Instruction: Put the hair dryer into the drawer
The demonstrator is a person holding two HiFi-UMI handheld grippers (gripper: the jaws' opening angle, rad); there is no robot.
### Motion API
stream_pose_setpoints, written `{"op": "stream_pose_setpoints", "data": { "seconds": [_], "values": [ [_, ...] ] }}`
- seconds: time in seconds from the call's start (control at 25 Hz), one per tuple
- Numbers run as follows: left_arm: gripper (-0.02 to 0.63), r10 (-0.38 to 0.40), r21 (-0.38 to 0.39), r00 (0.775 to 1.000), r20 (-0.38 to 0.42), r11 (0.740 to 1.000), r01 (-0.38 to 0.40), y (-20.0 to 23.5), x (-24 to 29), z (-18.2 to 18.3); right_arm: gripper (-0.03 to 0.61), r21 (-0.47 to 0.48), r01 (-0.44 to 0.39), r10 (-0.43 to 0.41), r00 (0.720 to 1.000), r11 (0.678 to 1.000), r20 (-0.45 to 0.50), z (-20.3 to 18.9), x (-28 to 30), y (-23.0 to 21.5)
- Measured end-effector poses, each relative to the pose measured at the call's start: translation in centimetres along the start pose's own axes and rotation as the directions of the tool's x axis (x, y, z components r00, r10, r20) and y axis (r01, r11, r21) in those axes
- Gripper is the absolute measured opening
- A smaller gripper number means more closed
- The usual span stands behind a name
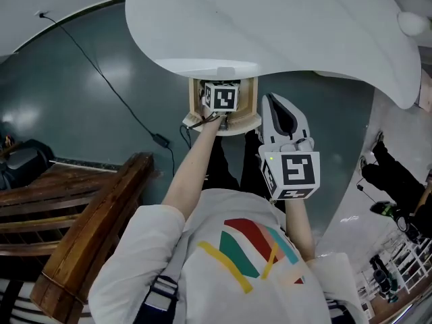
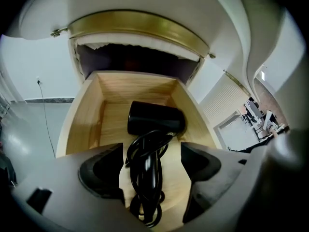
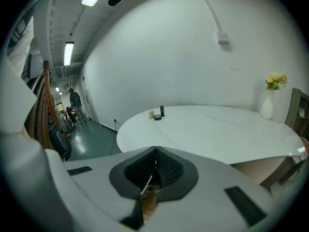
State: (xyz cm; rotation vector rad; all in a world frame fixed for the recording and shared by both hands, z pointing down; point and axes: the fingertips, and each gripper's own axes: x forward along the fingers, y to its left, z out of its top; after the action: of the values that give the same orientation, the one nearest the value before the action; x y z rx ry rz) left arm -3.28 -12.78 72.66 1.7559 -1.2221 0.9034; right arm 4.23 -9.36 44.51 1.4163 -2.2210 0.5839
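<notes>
The wooden drawer [image 2: 79,124] stands pulled out from under the white round table [image 1: 270,25]. On the drawer's floor lies the black hair dryer [image 2: 155,119], its coiled black cord [image 2: 147,178] trailing toward me. Just above it my left gripper [image 2: 150,151] is open, its jaws wide on either side of the cord and touching nothing. In the head view the left gripper [image 1: 219,117] hangs over the drawer [image 1: 250,106]. My right gripper [image 1: 277,103] is beside the drawer, to its right, shut with nothing in it; its pads meet in the right gripper view [image 3: 155,151].
A wooden bench [image 1: 88,228] stands at the left on the grey-green floor, where a black cable [image 1: 115,90] runs. On the table top are small items [image 3: 157,114] and a white vase with flowers [image 3: 268,105]. A person [image 3: 75,100] stands far off down the corridor.
</notes>
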Motion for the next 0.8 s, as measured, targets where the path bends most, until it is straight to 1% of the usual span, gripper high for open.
{"op": "stream_pose_setpoints", "data": {
  "seconds": [0.2,0.32,0.4,0.6,0.72,0.8],
  "values": [
    [0.351,0.0,0.003,1.0,0.011,1.0,0.0,-0.7,-2.4,0.8,0.012,-0.016,-0.003,0.004,0.999,1.0,0.05,2.5,-0.8,0.1],
    [0.351,-0.012,-0.019,1.0,0.017,1.0,0.013,-1.5,-4.0,0.7,0.011,-0.026,-0.008,0.01,0.997,1.0,0.078,3.8,-1.3,0.3],
    [0.351,-0.008,-0.02,0.999,0.033,1.0,0.009,-1.9,-5.4,0.9,0.012,-0.032,-0.011,0.014,0.995,0.999,0.097,4.7,-1.6,0.4],
    [0.351,0.007,0.027,0.998,0.07,1.0,-0.009,-2.9,-9.3,2.9,0.012,-0.04,-0.018,0.024,0.988,0.999,0.152,7.3,-2.1,0.1],
    [0.35,0.015,0.022,0.994,0.105,1.0,-0.017,-3.2,-11.4,4.4,0.011,-0.044,-0.027,0.035,0.983,0.999,0.183,8.8,-2.3,-0.1],
    [0.35,0.019,0.004,0.993,0.113,1.0,-0.02,-3.2,-12.6,5.0,0.011,-0.048,-0.035,0.044,0.979,0.998,0.199,9.6,-2.5,0.0]
  ]
}}
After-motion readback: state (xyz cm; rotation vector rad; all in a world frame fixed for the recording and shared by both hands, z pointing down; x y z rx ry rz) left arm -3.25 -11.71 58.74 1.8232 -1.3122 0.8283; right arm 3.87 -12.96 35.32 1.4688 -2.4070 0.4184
